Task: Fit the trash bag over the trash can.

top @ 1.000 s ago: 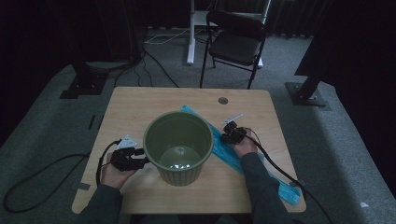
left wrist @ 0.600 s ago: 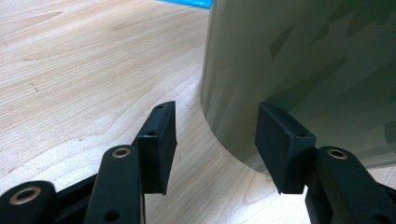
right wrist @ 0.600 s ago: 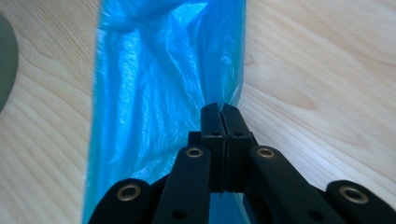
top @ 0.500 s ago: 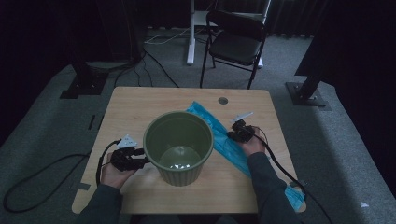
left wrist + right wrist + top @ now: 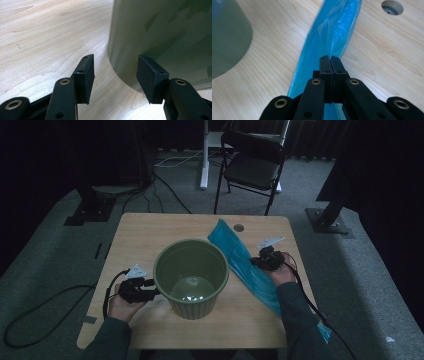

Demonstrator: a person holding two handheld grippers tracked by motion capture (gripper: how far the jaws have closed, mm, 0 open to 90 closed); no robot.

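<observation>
A green bin [image 5: 191, 277] stands upright in the middle of the wooden table [image 5: 140, 232], with nothing inside. A blue plastic bag [image 5: 240, 257] lies stretched across the table to its right, running off the near right edge. My right gripper [image 5: 258, 261] is shut on the bag [image 5: 332, 40], jaws pressed together on its edge. My left gripper [image 5: 154, 292] is open beside the bin's left wall [image 5: 160, 37], one jaw close against it, the other over bare wood.
A round cable hole [image 5: 238, 227] sits in the table's far right part. A black folding chair [image 5: 252, 167] stands on the carpet beyond the table. Cables trail from both grippers over the near edge.
My right gripper has moved rightward and away from the bin with the bag, and the bag's far end has lifted and spread. The left gripper has stayed beside the bin.
</observation>
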